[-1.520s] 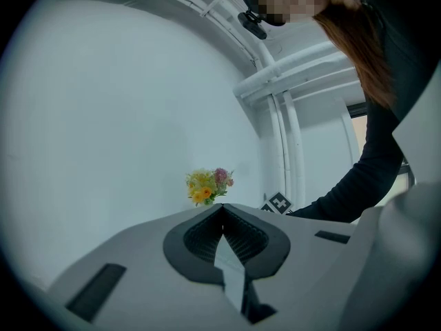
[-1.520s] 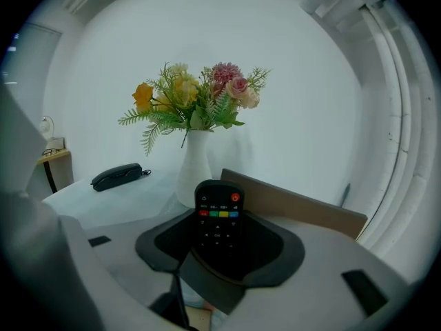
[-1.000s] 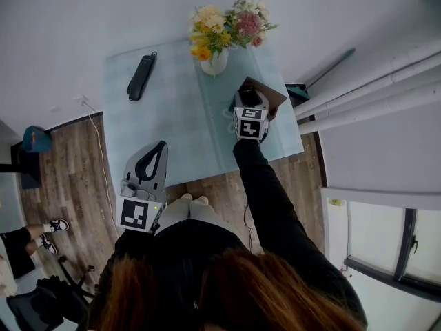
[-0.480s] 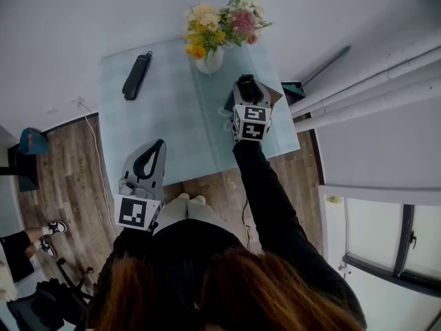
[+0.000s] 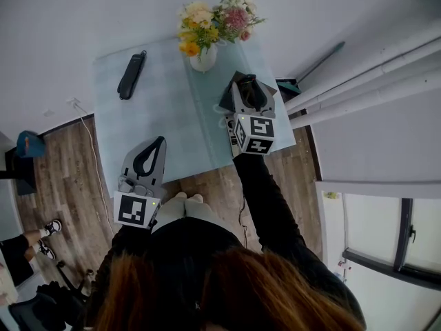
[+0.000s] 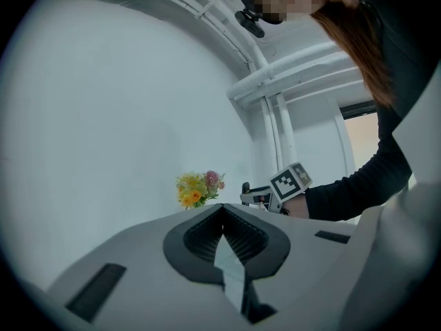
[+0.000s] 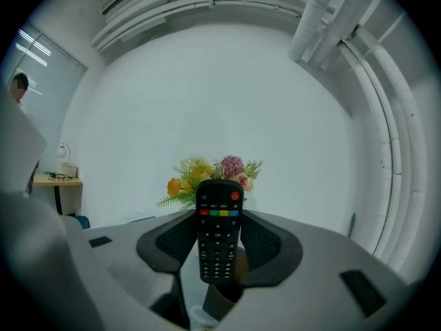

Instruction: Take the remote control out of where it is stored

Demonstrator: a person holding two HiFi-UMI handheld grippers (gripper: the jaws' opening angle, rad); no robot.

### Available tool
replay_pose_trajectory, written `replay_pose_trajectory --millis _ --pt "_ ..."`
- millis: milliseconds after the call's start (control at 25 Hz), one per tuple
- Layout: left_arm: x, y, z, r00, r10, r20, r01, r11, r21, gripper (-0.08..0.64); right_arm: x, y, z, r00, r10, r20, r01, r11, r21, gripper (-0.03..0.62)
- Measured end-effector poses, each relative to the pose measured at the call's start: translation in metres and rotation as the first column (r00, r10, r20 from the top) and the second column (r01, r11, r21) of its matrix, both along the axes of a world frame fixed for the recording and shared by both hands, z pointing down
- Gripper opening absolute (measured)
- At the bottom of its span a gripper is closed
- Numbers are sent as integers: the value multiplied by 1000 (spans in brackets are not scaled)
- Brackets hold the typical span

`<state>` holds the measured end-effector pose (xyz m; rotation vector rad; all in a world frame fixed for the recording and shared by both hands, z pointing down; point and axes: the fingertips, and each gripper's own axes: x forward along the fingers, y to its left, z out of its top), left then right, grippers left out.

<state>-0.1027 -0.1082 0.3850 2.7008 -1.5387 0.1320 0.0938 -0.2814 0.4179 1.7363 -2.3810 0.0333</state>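
Observation:
A black remote control (image 7: 218, 236) with coloured buttons stands upright between the pads of my right gripper (image 7: 219, 219), which is shut on its middle. In the head view this gripper (image 5: 249, 94) hangs over the right side of the pale glass table (image 5: 165, 116), just above a brown holder (image 5: 274, 89). That holder (image 7: 224, 301) shows directly under the remote's lower end. My left gripper (image 5: 148, 158) is shut and holds nothing, near the table's front edge; its jaws meet in the left gripper view (image 6: 222, 211).
A white vase of flowers (image 5: 207, 29) stands at the table's back edge. A second black remote-like object (image 5: 131, 75) lies at the back left. White pipes (image 5: 358, 81) run along the wall at right. Wooden floor (image 5: 65, 178) lies left of the table.
My right gripper has lifted and drawn back towards the person, bringing the remote up above the brown holder. The left gripper has hardly moved.

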Motion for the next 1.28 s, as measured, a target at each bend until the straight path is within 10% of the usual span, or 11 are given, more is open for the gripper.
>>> replay_pose_trajectory --millis 640,1280 --pt "6 7 -1 1000 8 -7 -8 1000 3 5 -19 83 -12 995 -88 49 88 996 -7 206" --pt "6 12 5 1000 4 7 -4 1000 -7 5 -37 137 98 986 -164 39 168 940 -298 206"
